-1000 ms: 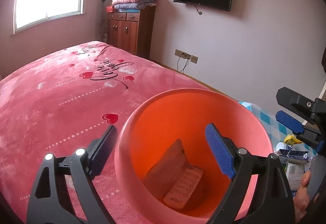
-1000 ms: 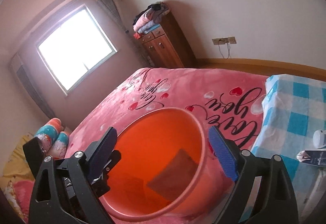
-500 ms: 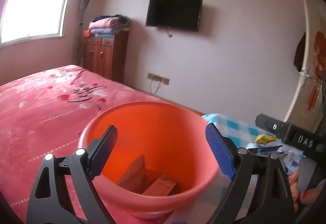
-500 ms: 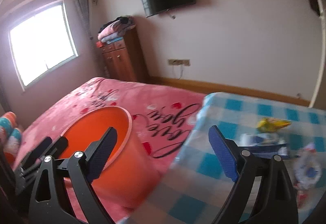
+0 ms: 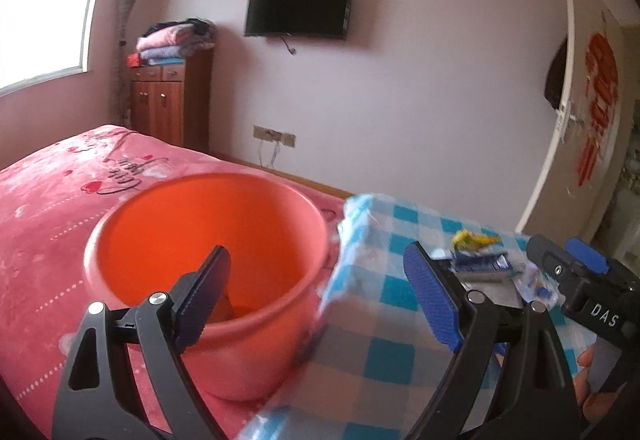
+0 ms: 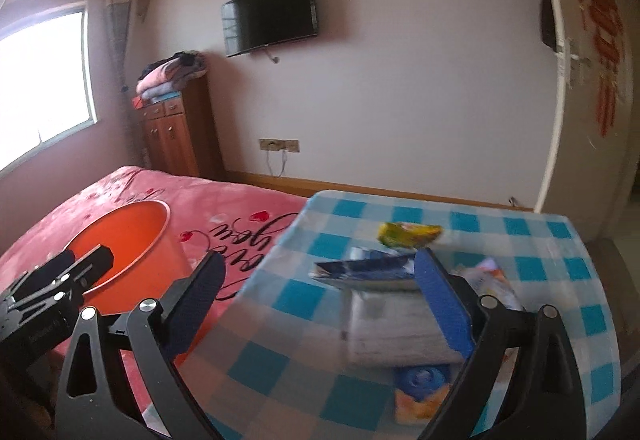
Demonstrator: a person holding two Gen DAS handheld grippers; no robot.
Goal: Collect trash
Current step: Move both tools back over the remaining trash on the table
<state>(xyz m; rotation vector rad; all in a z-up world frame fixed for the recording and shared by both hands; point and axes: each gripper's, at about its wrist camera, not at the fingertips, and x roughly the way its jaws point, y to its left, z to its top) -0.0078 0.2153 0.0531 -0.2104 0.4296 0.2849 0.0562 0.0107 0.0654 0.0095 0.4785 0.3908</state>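
Orange bucket (image 5: 208,240) has slid left as both spread, empty grippers (image 5: 316,292) (image 6: 320,300) swung toward the checkered table (image 6: 520,240).

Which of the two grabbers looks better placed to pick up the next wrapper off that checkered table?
Probably the right gripper: open and empty, it faces the wrappers, with the dark blue packet just ahead. The left gripper, also open, straddles the edge between the orange bucket and the table.

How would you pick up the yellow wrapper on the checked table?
Probably pinch the yellow wrapper across its narrow middle, coming down from above with the open right gripper. It lies flat and crumpled, lengthwise across the view, at the far side of the table, apart from the other litter.
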